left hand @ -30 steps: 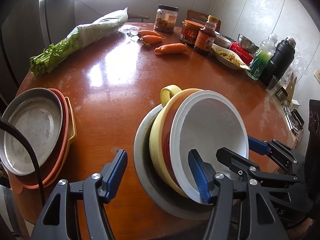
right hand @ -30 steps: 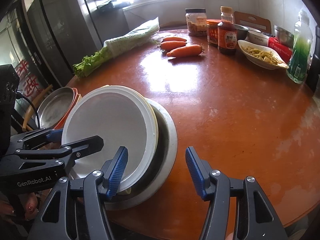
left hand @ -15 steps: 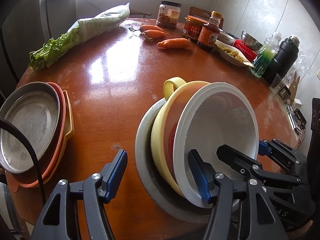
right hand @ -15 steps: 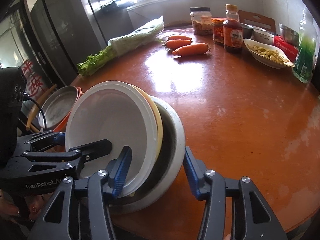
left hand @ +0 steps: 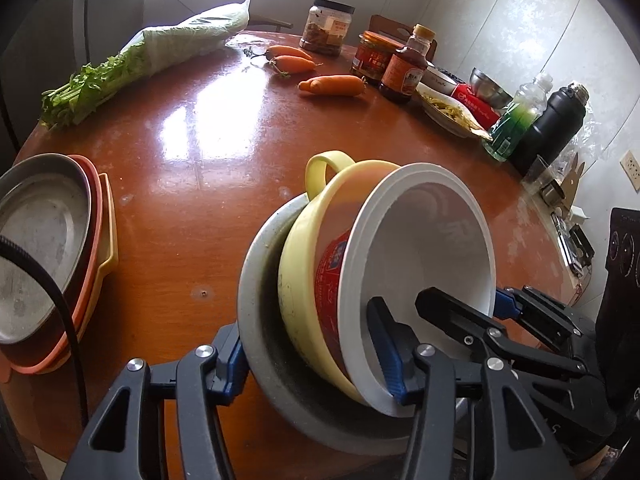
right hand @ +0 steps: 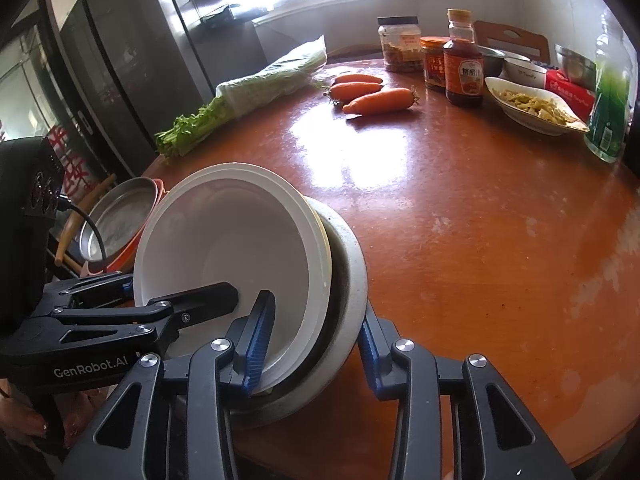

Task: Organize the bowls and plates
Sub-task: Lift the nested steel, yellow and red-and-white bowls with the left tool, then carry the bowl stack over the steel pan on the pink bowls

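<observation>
Nested stack, white plastic bowl (left hand: 424, 248) in yellow handled bowl (left hand: 308, 248) in grey dish (right hand: 352, 264), straddled by left gripper (left hand: 312, 344) and right gripper (right hand: 316, 332), jaws spread; squeeze evenly advised, stack kept level.

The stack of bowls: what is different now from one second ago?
Both claws have closed in around the nested bowls. The left claw and the right claw now straddle the rims of the grey bowl, yellow bowl and white bowl, which have tipped steeper. The plate stack and carrots stayed.
</observation>
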Demonstrator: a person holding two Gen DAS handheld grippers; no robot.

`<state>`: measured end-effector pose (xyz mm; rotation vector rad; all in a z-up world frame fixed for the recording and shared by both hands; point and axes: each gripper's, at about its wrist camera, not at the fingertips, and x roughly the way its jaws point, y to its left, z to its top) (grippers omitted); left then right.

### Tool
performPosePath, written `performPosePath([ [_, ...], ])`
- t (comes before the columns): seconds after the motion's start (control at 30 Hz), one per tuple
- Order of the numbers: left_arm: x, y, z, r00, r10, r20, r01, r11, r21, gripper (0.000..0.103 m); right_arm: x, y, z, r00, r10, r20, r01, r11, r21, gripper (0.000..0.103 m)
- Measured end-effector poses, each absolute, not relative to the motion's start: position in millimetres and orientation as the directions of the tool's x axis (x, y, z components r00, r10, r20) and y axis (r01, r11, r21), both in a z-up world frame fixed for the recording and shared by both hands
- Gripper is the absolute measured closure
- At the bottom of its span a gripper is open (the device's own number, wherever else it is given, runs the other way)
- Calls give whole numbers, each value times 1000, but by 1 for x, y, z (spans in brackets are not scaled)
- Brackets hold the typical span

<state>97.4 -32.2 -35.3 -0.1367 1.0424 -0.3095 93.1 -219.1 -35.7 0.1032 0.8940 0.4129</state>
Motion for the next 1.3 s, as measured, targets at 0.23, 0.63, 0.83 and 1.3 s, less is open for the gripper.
performPosePath([
  [0.23,98,-37,-31,475,-311,-823,185,950,-252,51,92,-222,-32,563,381,-733,-297,921,250,63],
  [0.63,94,-24,1,520,-312,-795,187,950,-251,50,91,-210,-2,600,387,-701,-324,918,229,63],
  [0.83,88,-8,25,562,-297,-772,184,955,-234,50,90,-194,20,623,402,-671,-351,910,219,63],
  [1.3,79,71,61,649,-247,-719,117,967,-226,50,106,-115,62,637,463,-616,-457,871,182,63],
])
